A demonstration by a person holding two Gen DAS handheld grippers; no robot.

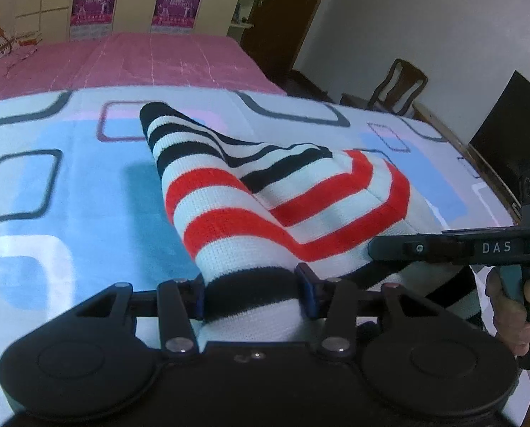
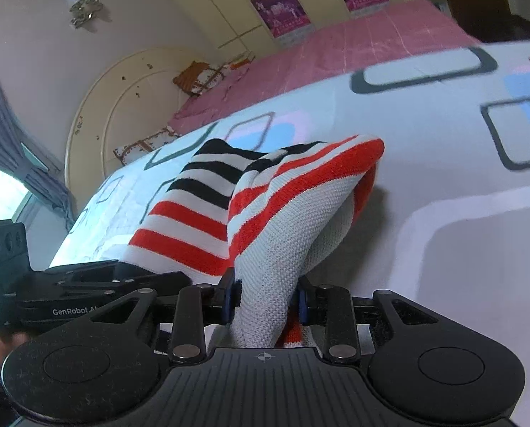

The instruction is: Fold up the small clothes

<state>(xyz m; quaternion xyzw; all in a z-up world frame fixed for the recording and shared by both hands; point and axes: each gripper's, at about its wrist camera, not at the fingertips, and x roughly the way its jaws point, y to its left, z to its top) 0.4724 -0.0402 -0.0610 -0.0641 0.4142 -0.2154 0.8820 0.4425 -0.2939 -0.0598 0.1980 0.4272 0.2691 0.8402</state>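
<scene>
- Left wrist view, nearest you: your left gripper (image 1: 253, 293) has its blue-padded fingers (image 1: 307, 286) clamped on a bunched black-and-white end of the striped garment (image 1: 229, 213), the knit squeezed between both pads.
- Just beyond the fingers, the garment rises off the bed and stretches away from you, red and white stripes first, black and white stripes at its far tip, which still touches the patterned blanket (image 1: 69, 195).
- To your right in that view, the right gripper (image 1: 442, 249) reaches in beside the same garment, with your right hand (image 1: 510, 306) wrapped round its handle.
- Right wrist view, nearest you: your right gripper (image 2: 266, 300) grips a pale, mostly white fold of the garment (image 2: 265, 220) between its blue pads (image 2: 229, 297); a red patch of knit shows just behind the right pad.
- Left gripper (image 2: 87, 295) sits close at the left of that view, holding the neighbouring part of the cloth.
- Farther out, the garment tents upward between the two grips, with an open red-striped edge on the right side, lifted clear of the blanket (image 2: 442, 178).
- Beyond the blanket lies the pink bedspread (image 1: 165, 57), then the cream wardrobe (image 1: 129, 0) with purple posters (image 1: 172, 3).
- Far right in the left view stand a wooden chair (image 1: 400, 85) and a dark screen (image 1: 510, 135).
</scene>
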